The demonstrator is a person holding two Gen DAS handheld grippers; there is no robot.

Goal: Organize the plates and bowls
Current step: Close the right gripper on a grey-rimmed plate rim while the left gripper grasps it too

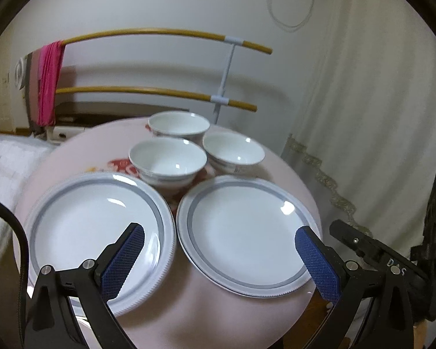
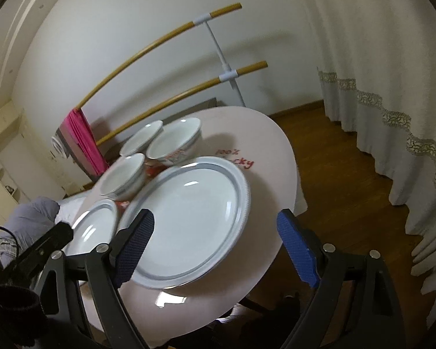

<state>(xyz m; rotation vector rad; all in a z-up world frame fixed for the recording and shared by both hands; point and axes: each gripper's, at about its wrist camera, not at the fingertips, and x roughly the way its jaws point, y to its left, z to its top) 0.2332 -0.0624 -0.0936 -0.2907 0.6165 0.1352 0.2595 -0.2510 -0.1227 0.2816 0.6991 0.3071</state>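
Nearest to the cameras, both tools are held above the front edge of the round pink table (image 1: 189, 314). The left gripper (image 1: 219, 250) has its blue pads (image 1: 122, 264) spread wide and holds nothing; it hangs over the gap between the two plates. The right gripper (image 2: 215, 247) is also wide and empty, and its left pad stands over the near rim of the right plate (image 2: 189, 218).

The left plate (image 1: 81, 226) and the right plate lie side by side, with their rims very close, maybe touching. The left plate sticks out a little over the table edge. Under the right plate a second rim seems to show, so it may already be a stack, but I cannot tell this for sure.

Behind the plates stand three bowls in a tight group: the front bowl (image 1: 167, 160), the right bowl (image 1: 234, 151) and the back bowl (image 1: 178, 123). None is nested yet. Far behind is a drying rack (image 1: 226, 67) with a pink towel (image 1: 49, 84).

I judge that the work is at its beginning, and the likely step is to put one plate on the other. To do it well, the gripper should take the rim from the free outer side, close firmly on the smooth glazed edge, lift the plate level, and lower it centred. The overhanging left plate is the easier one to grasp, but it could tip if pressed down.
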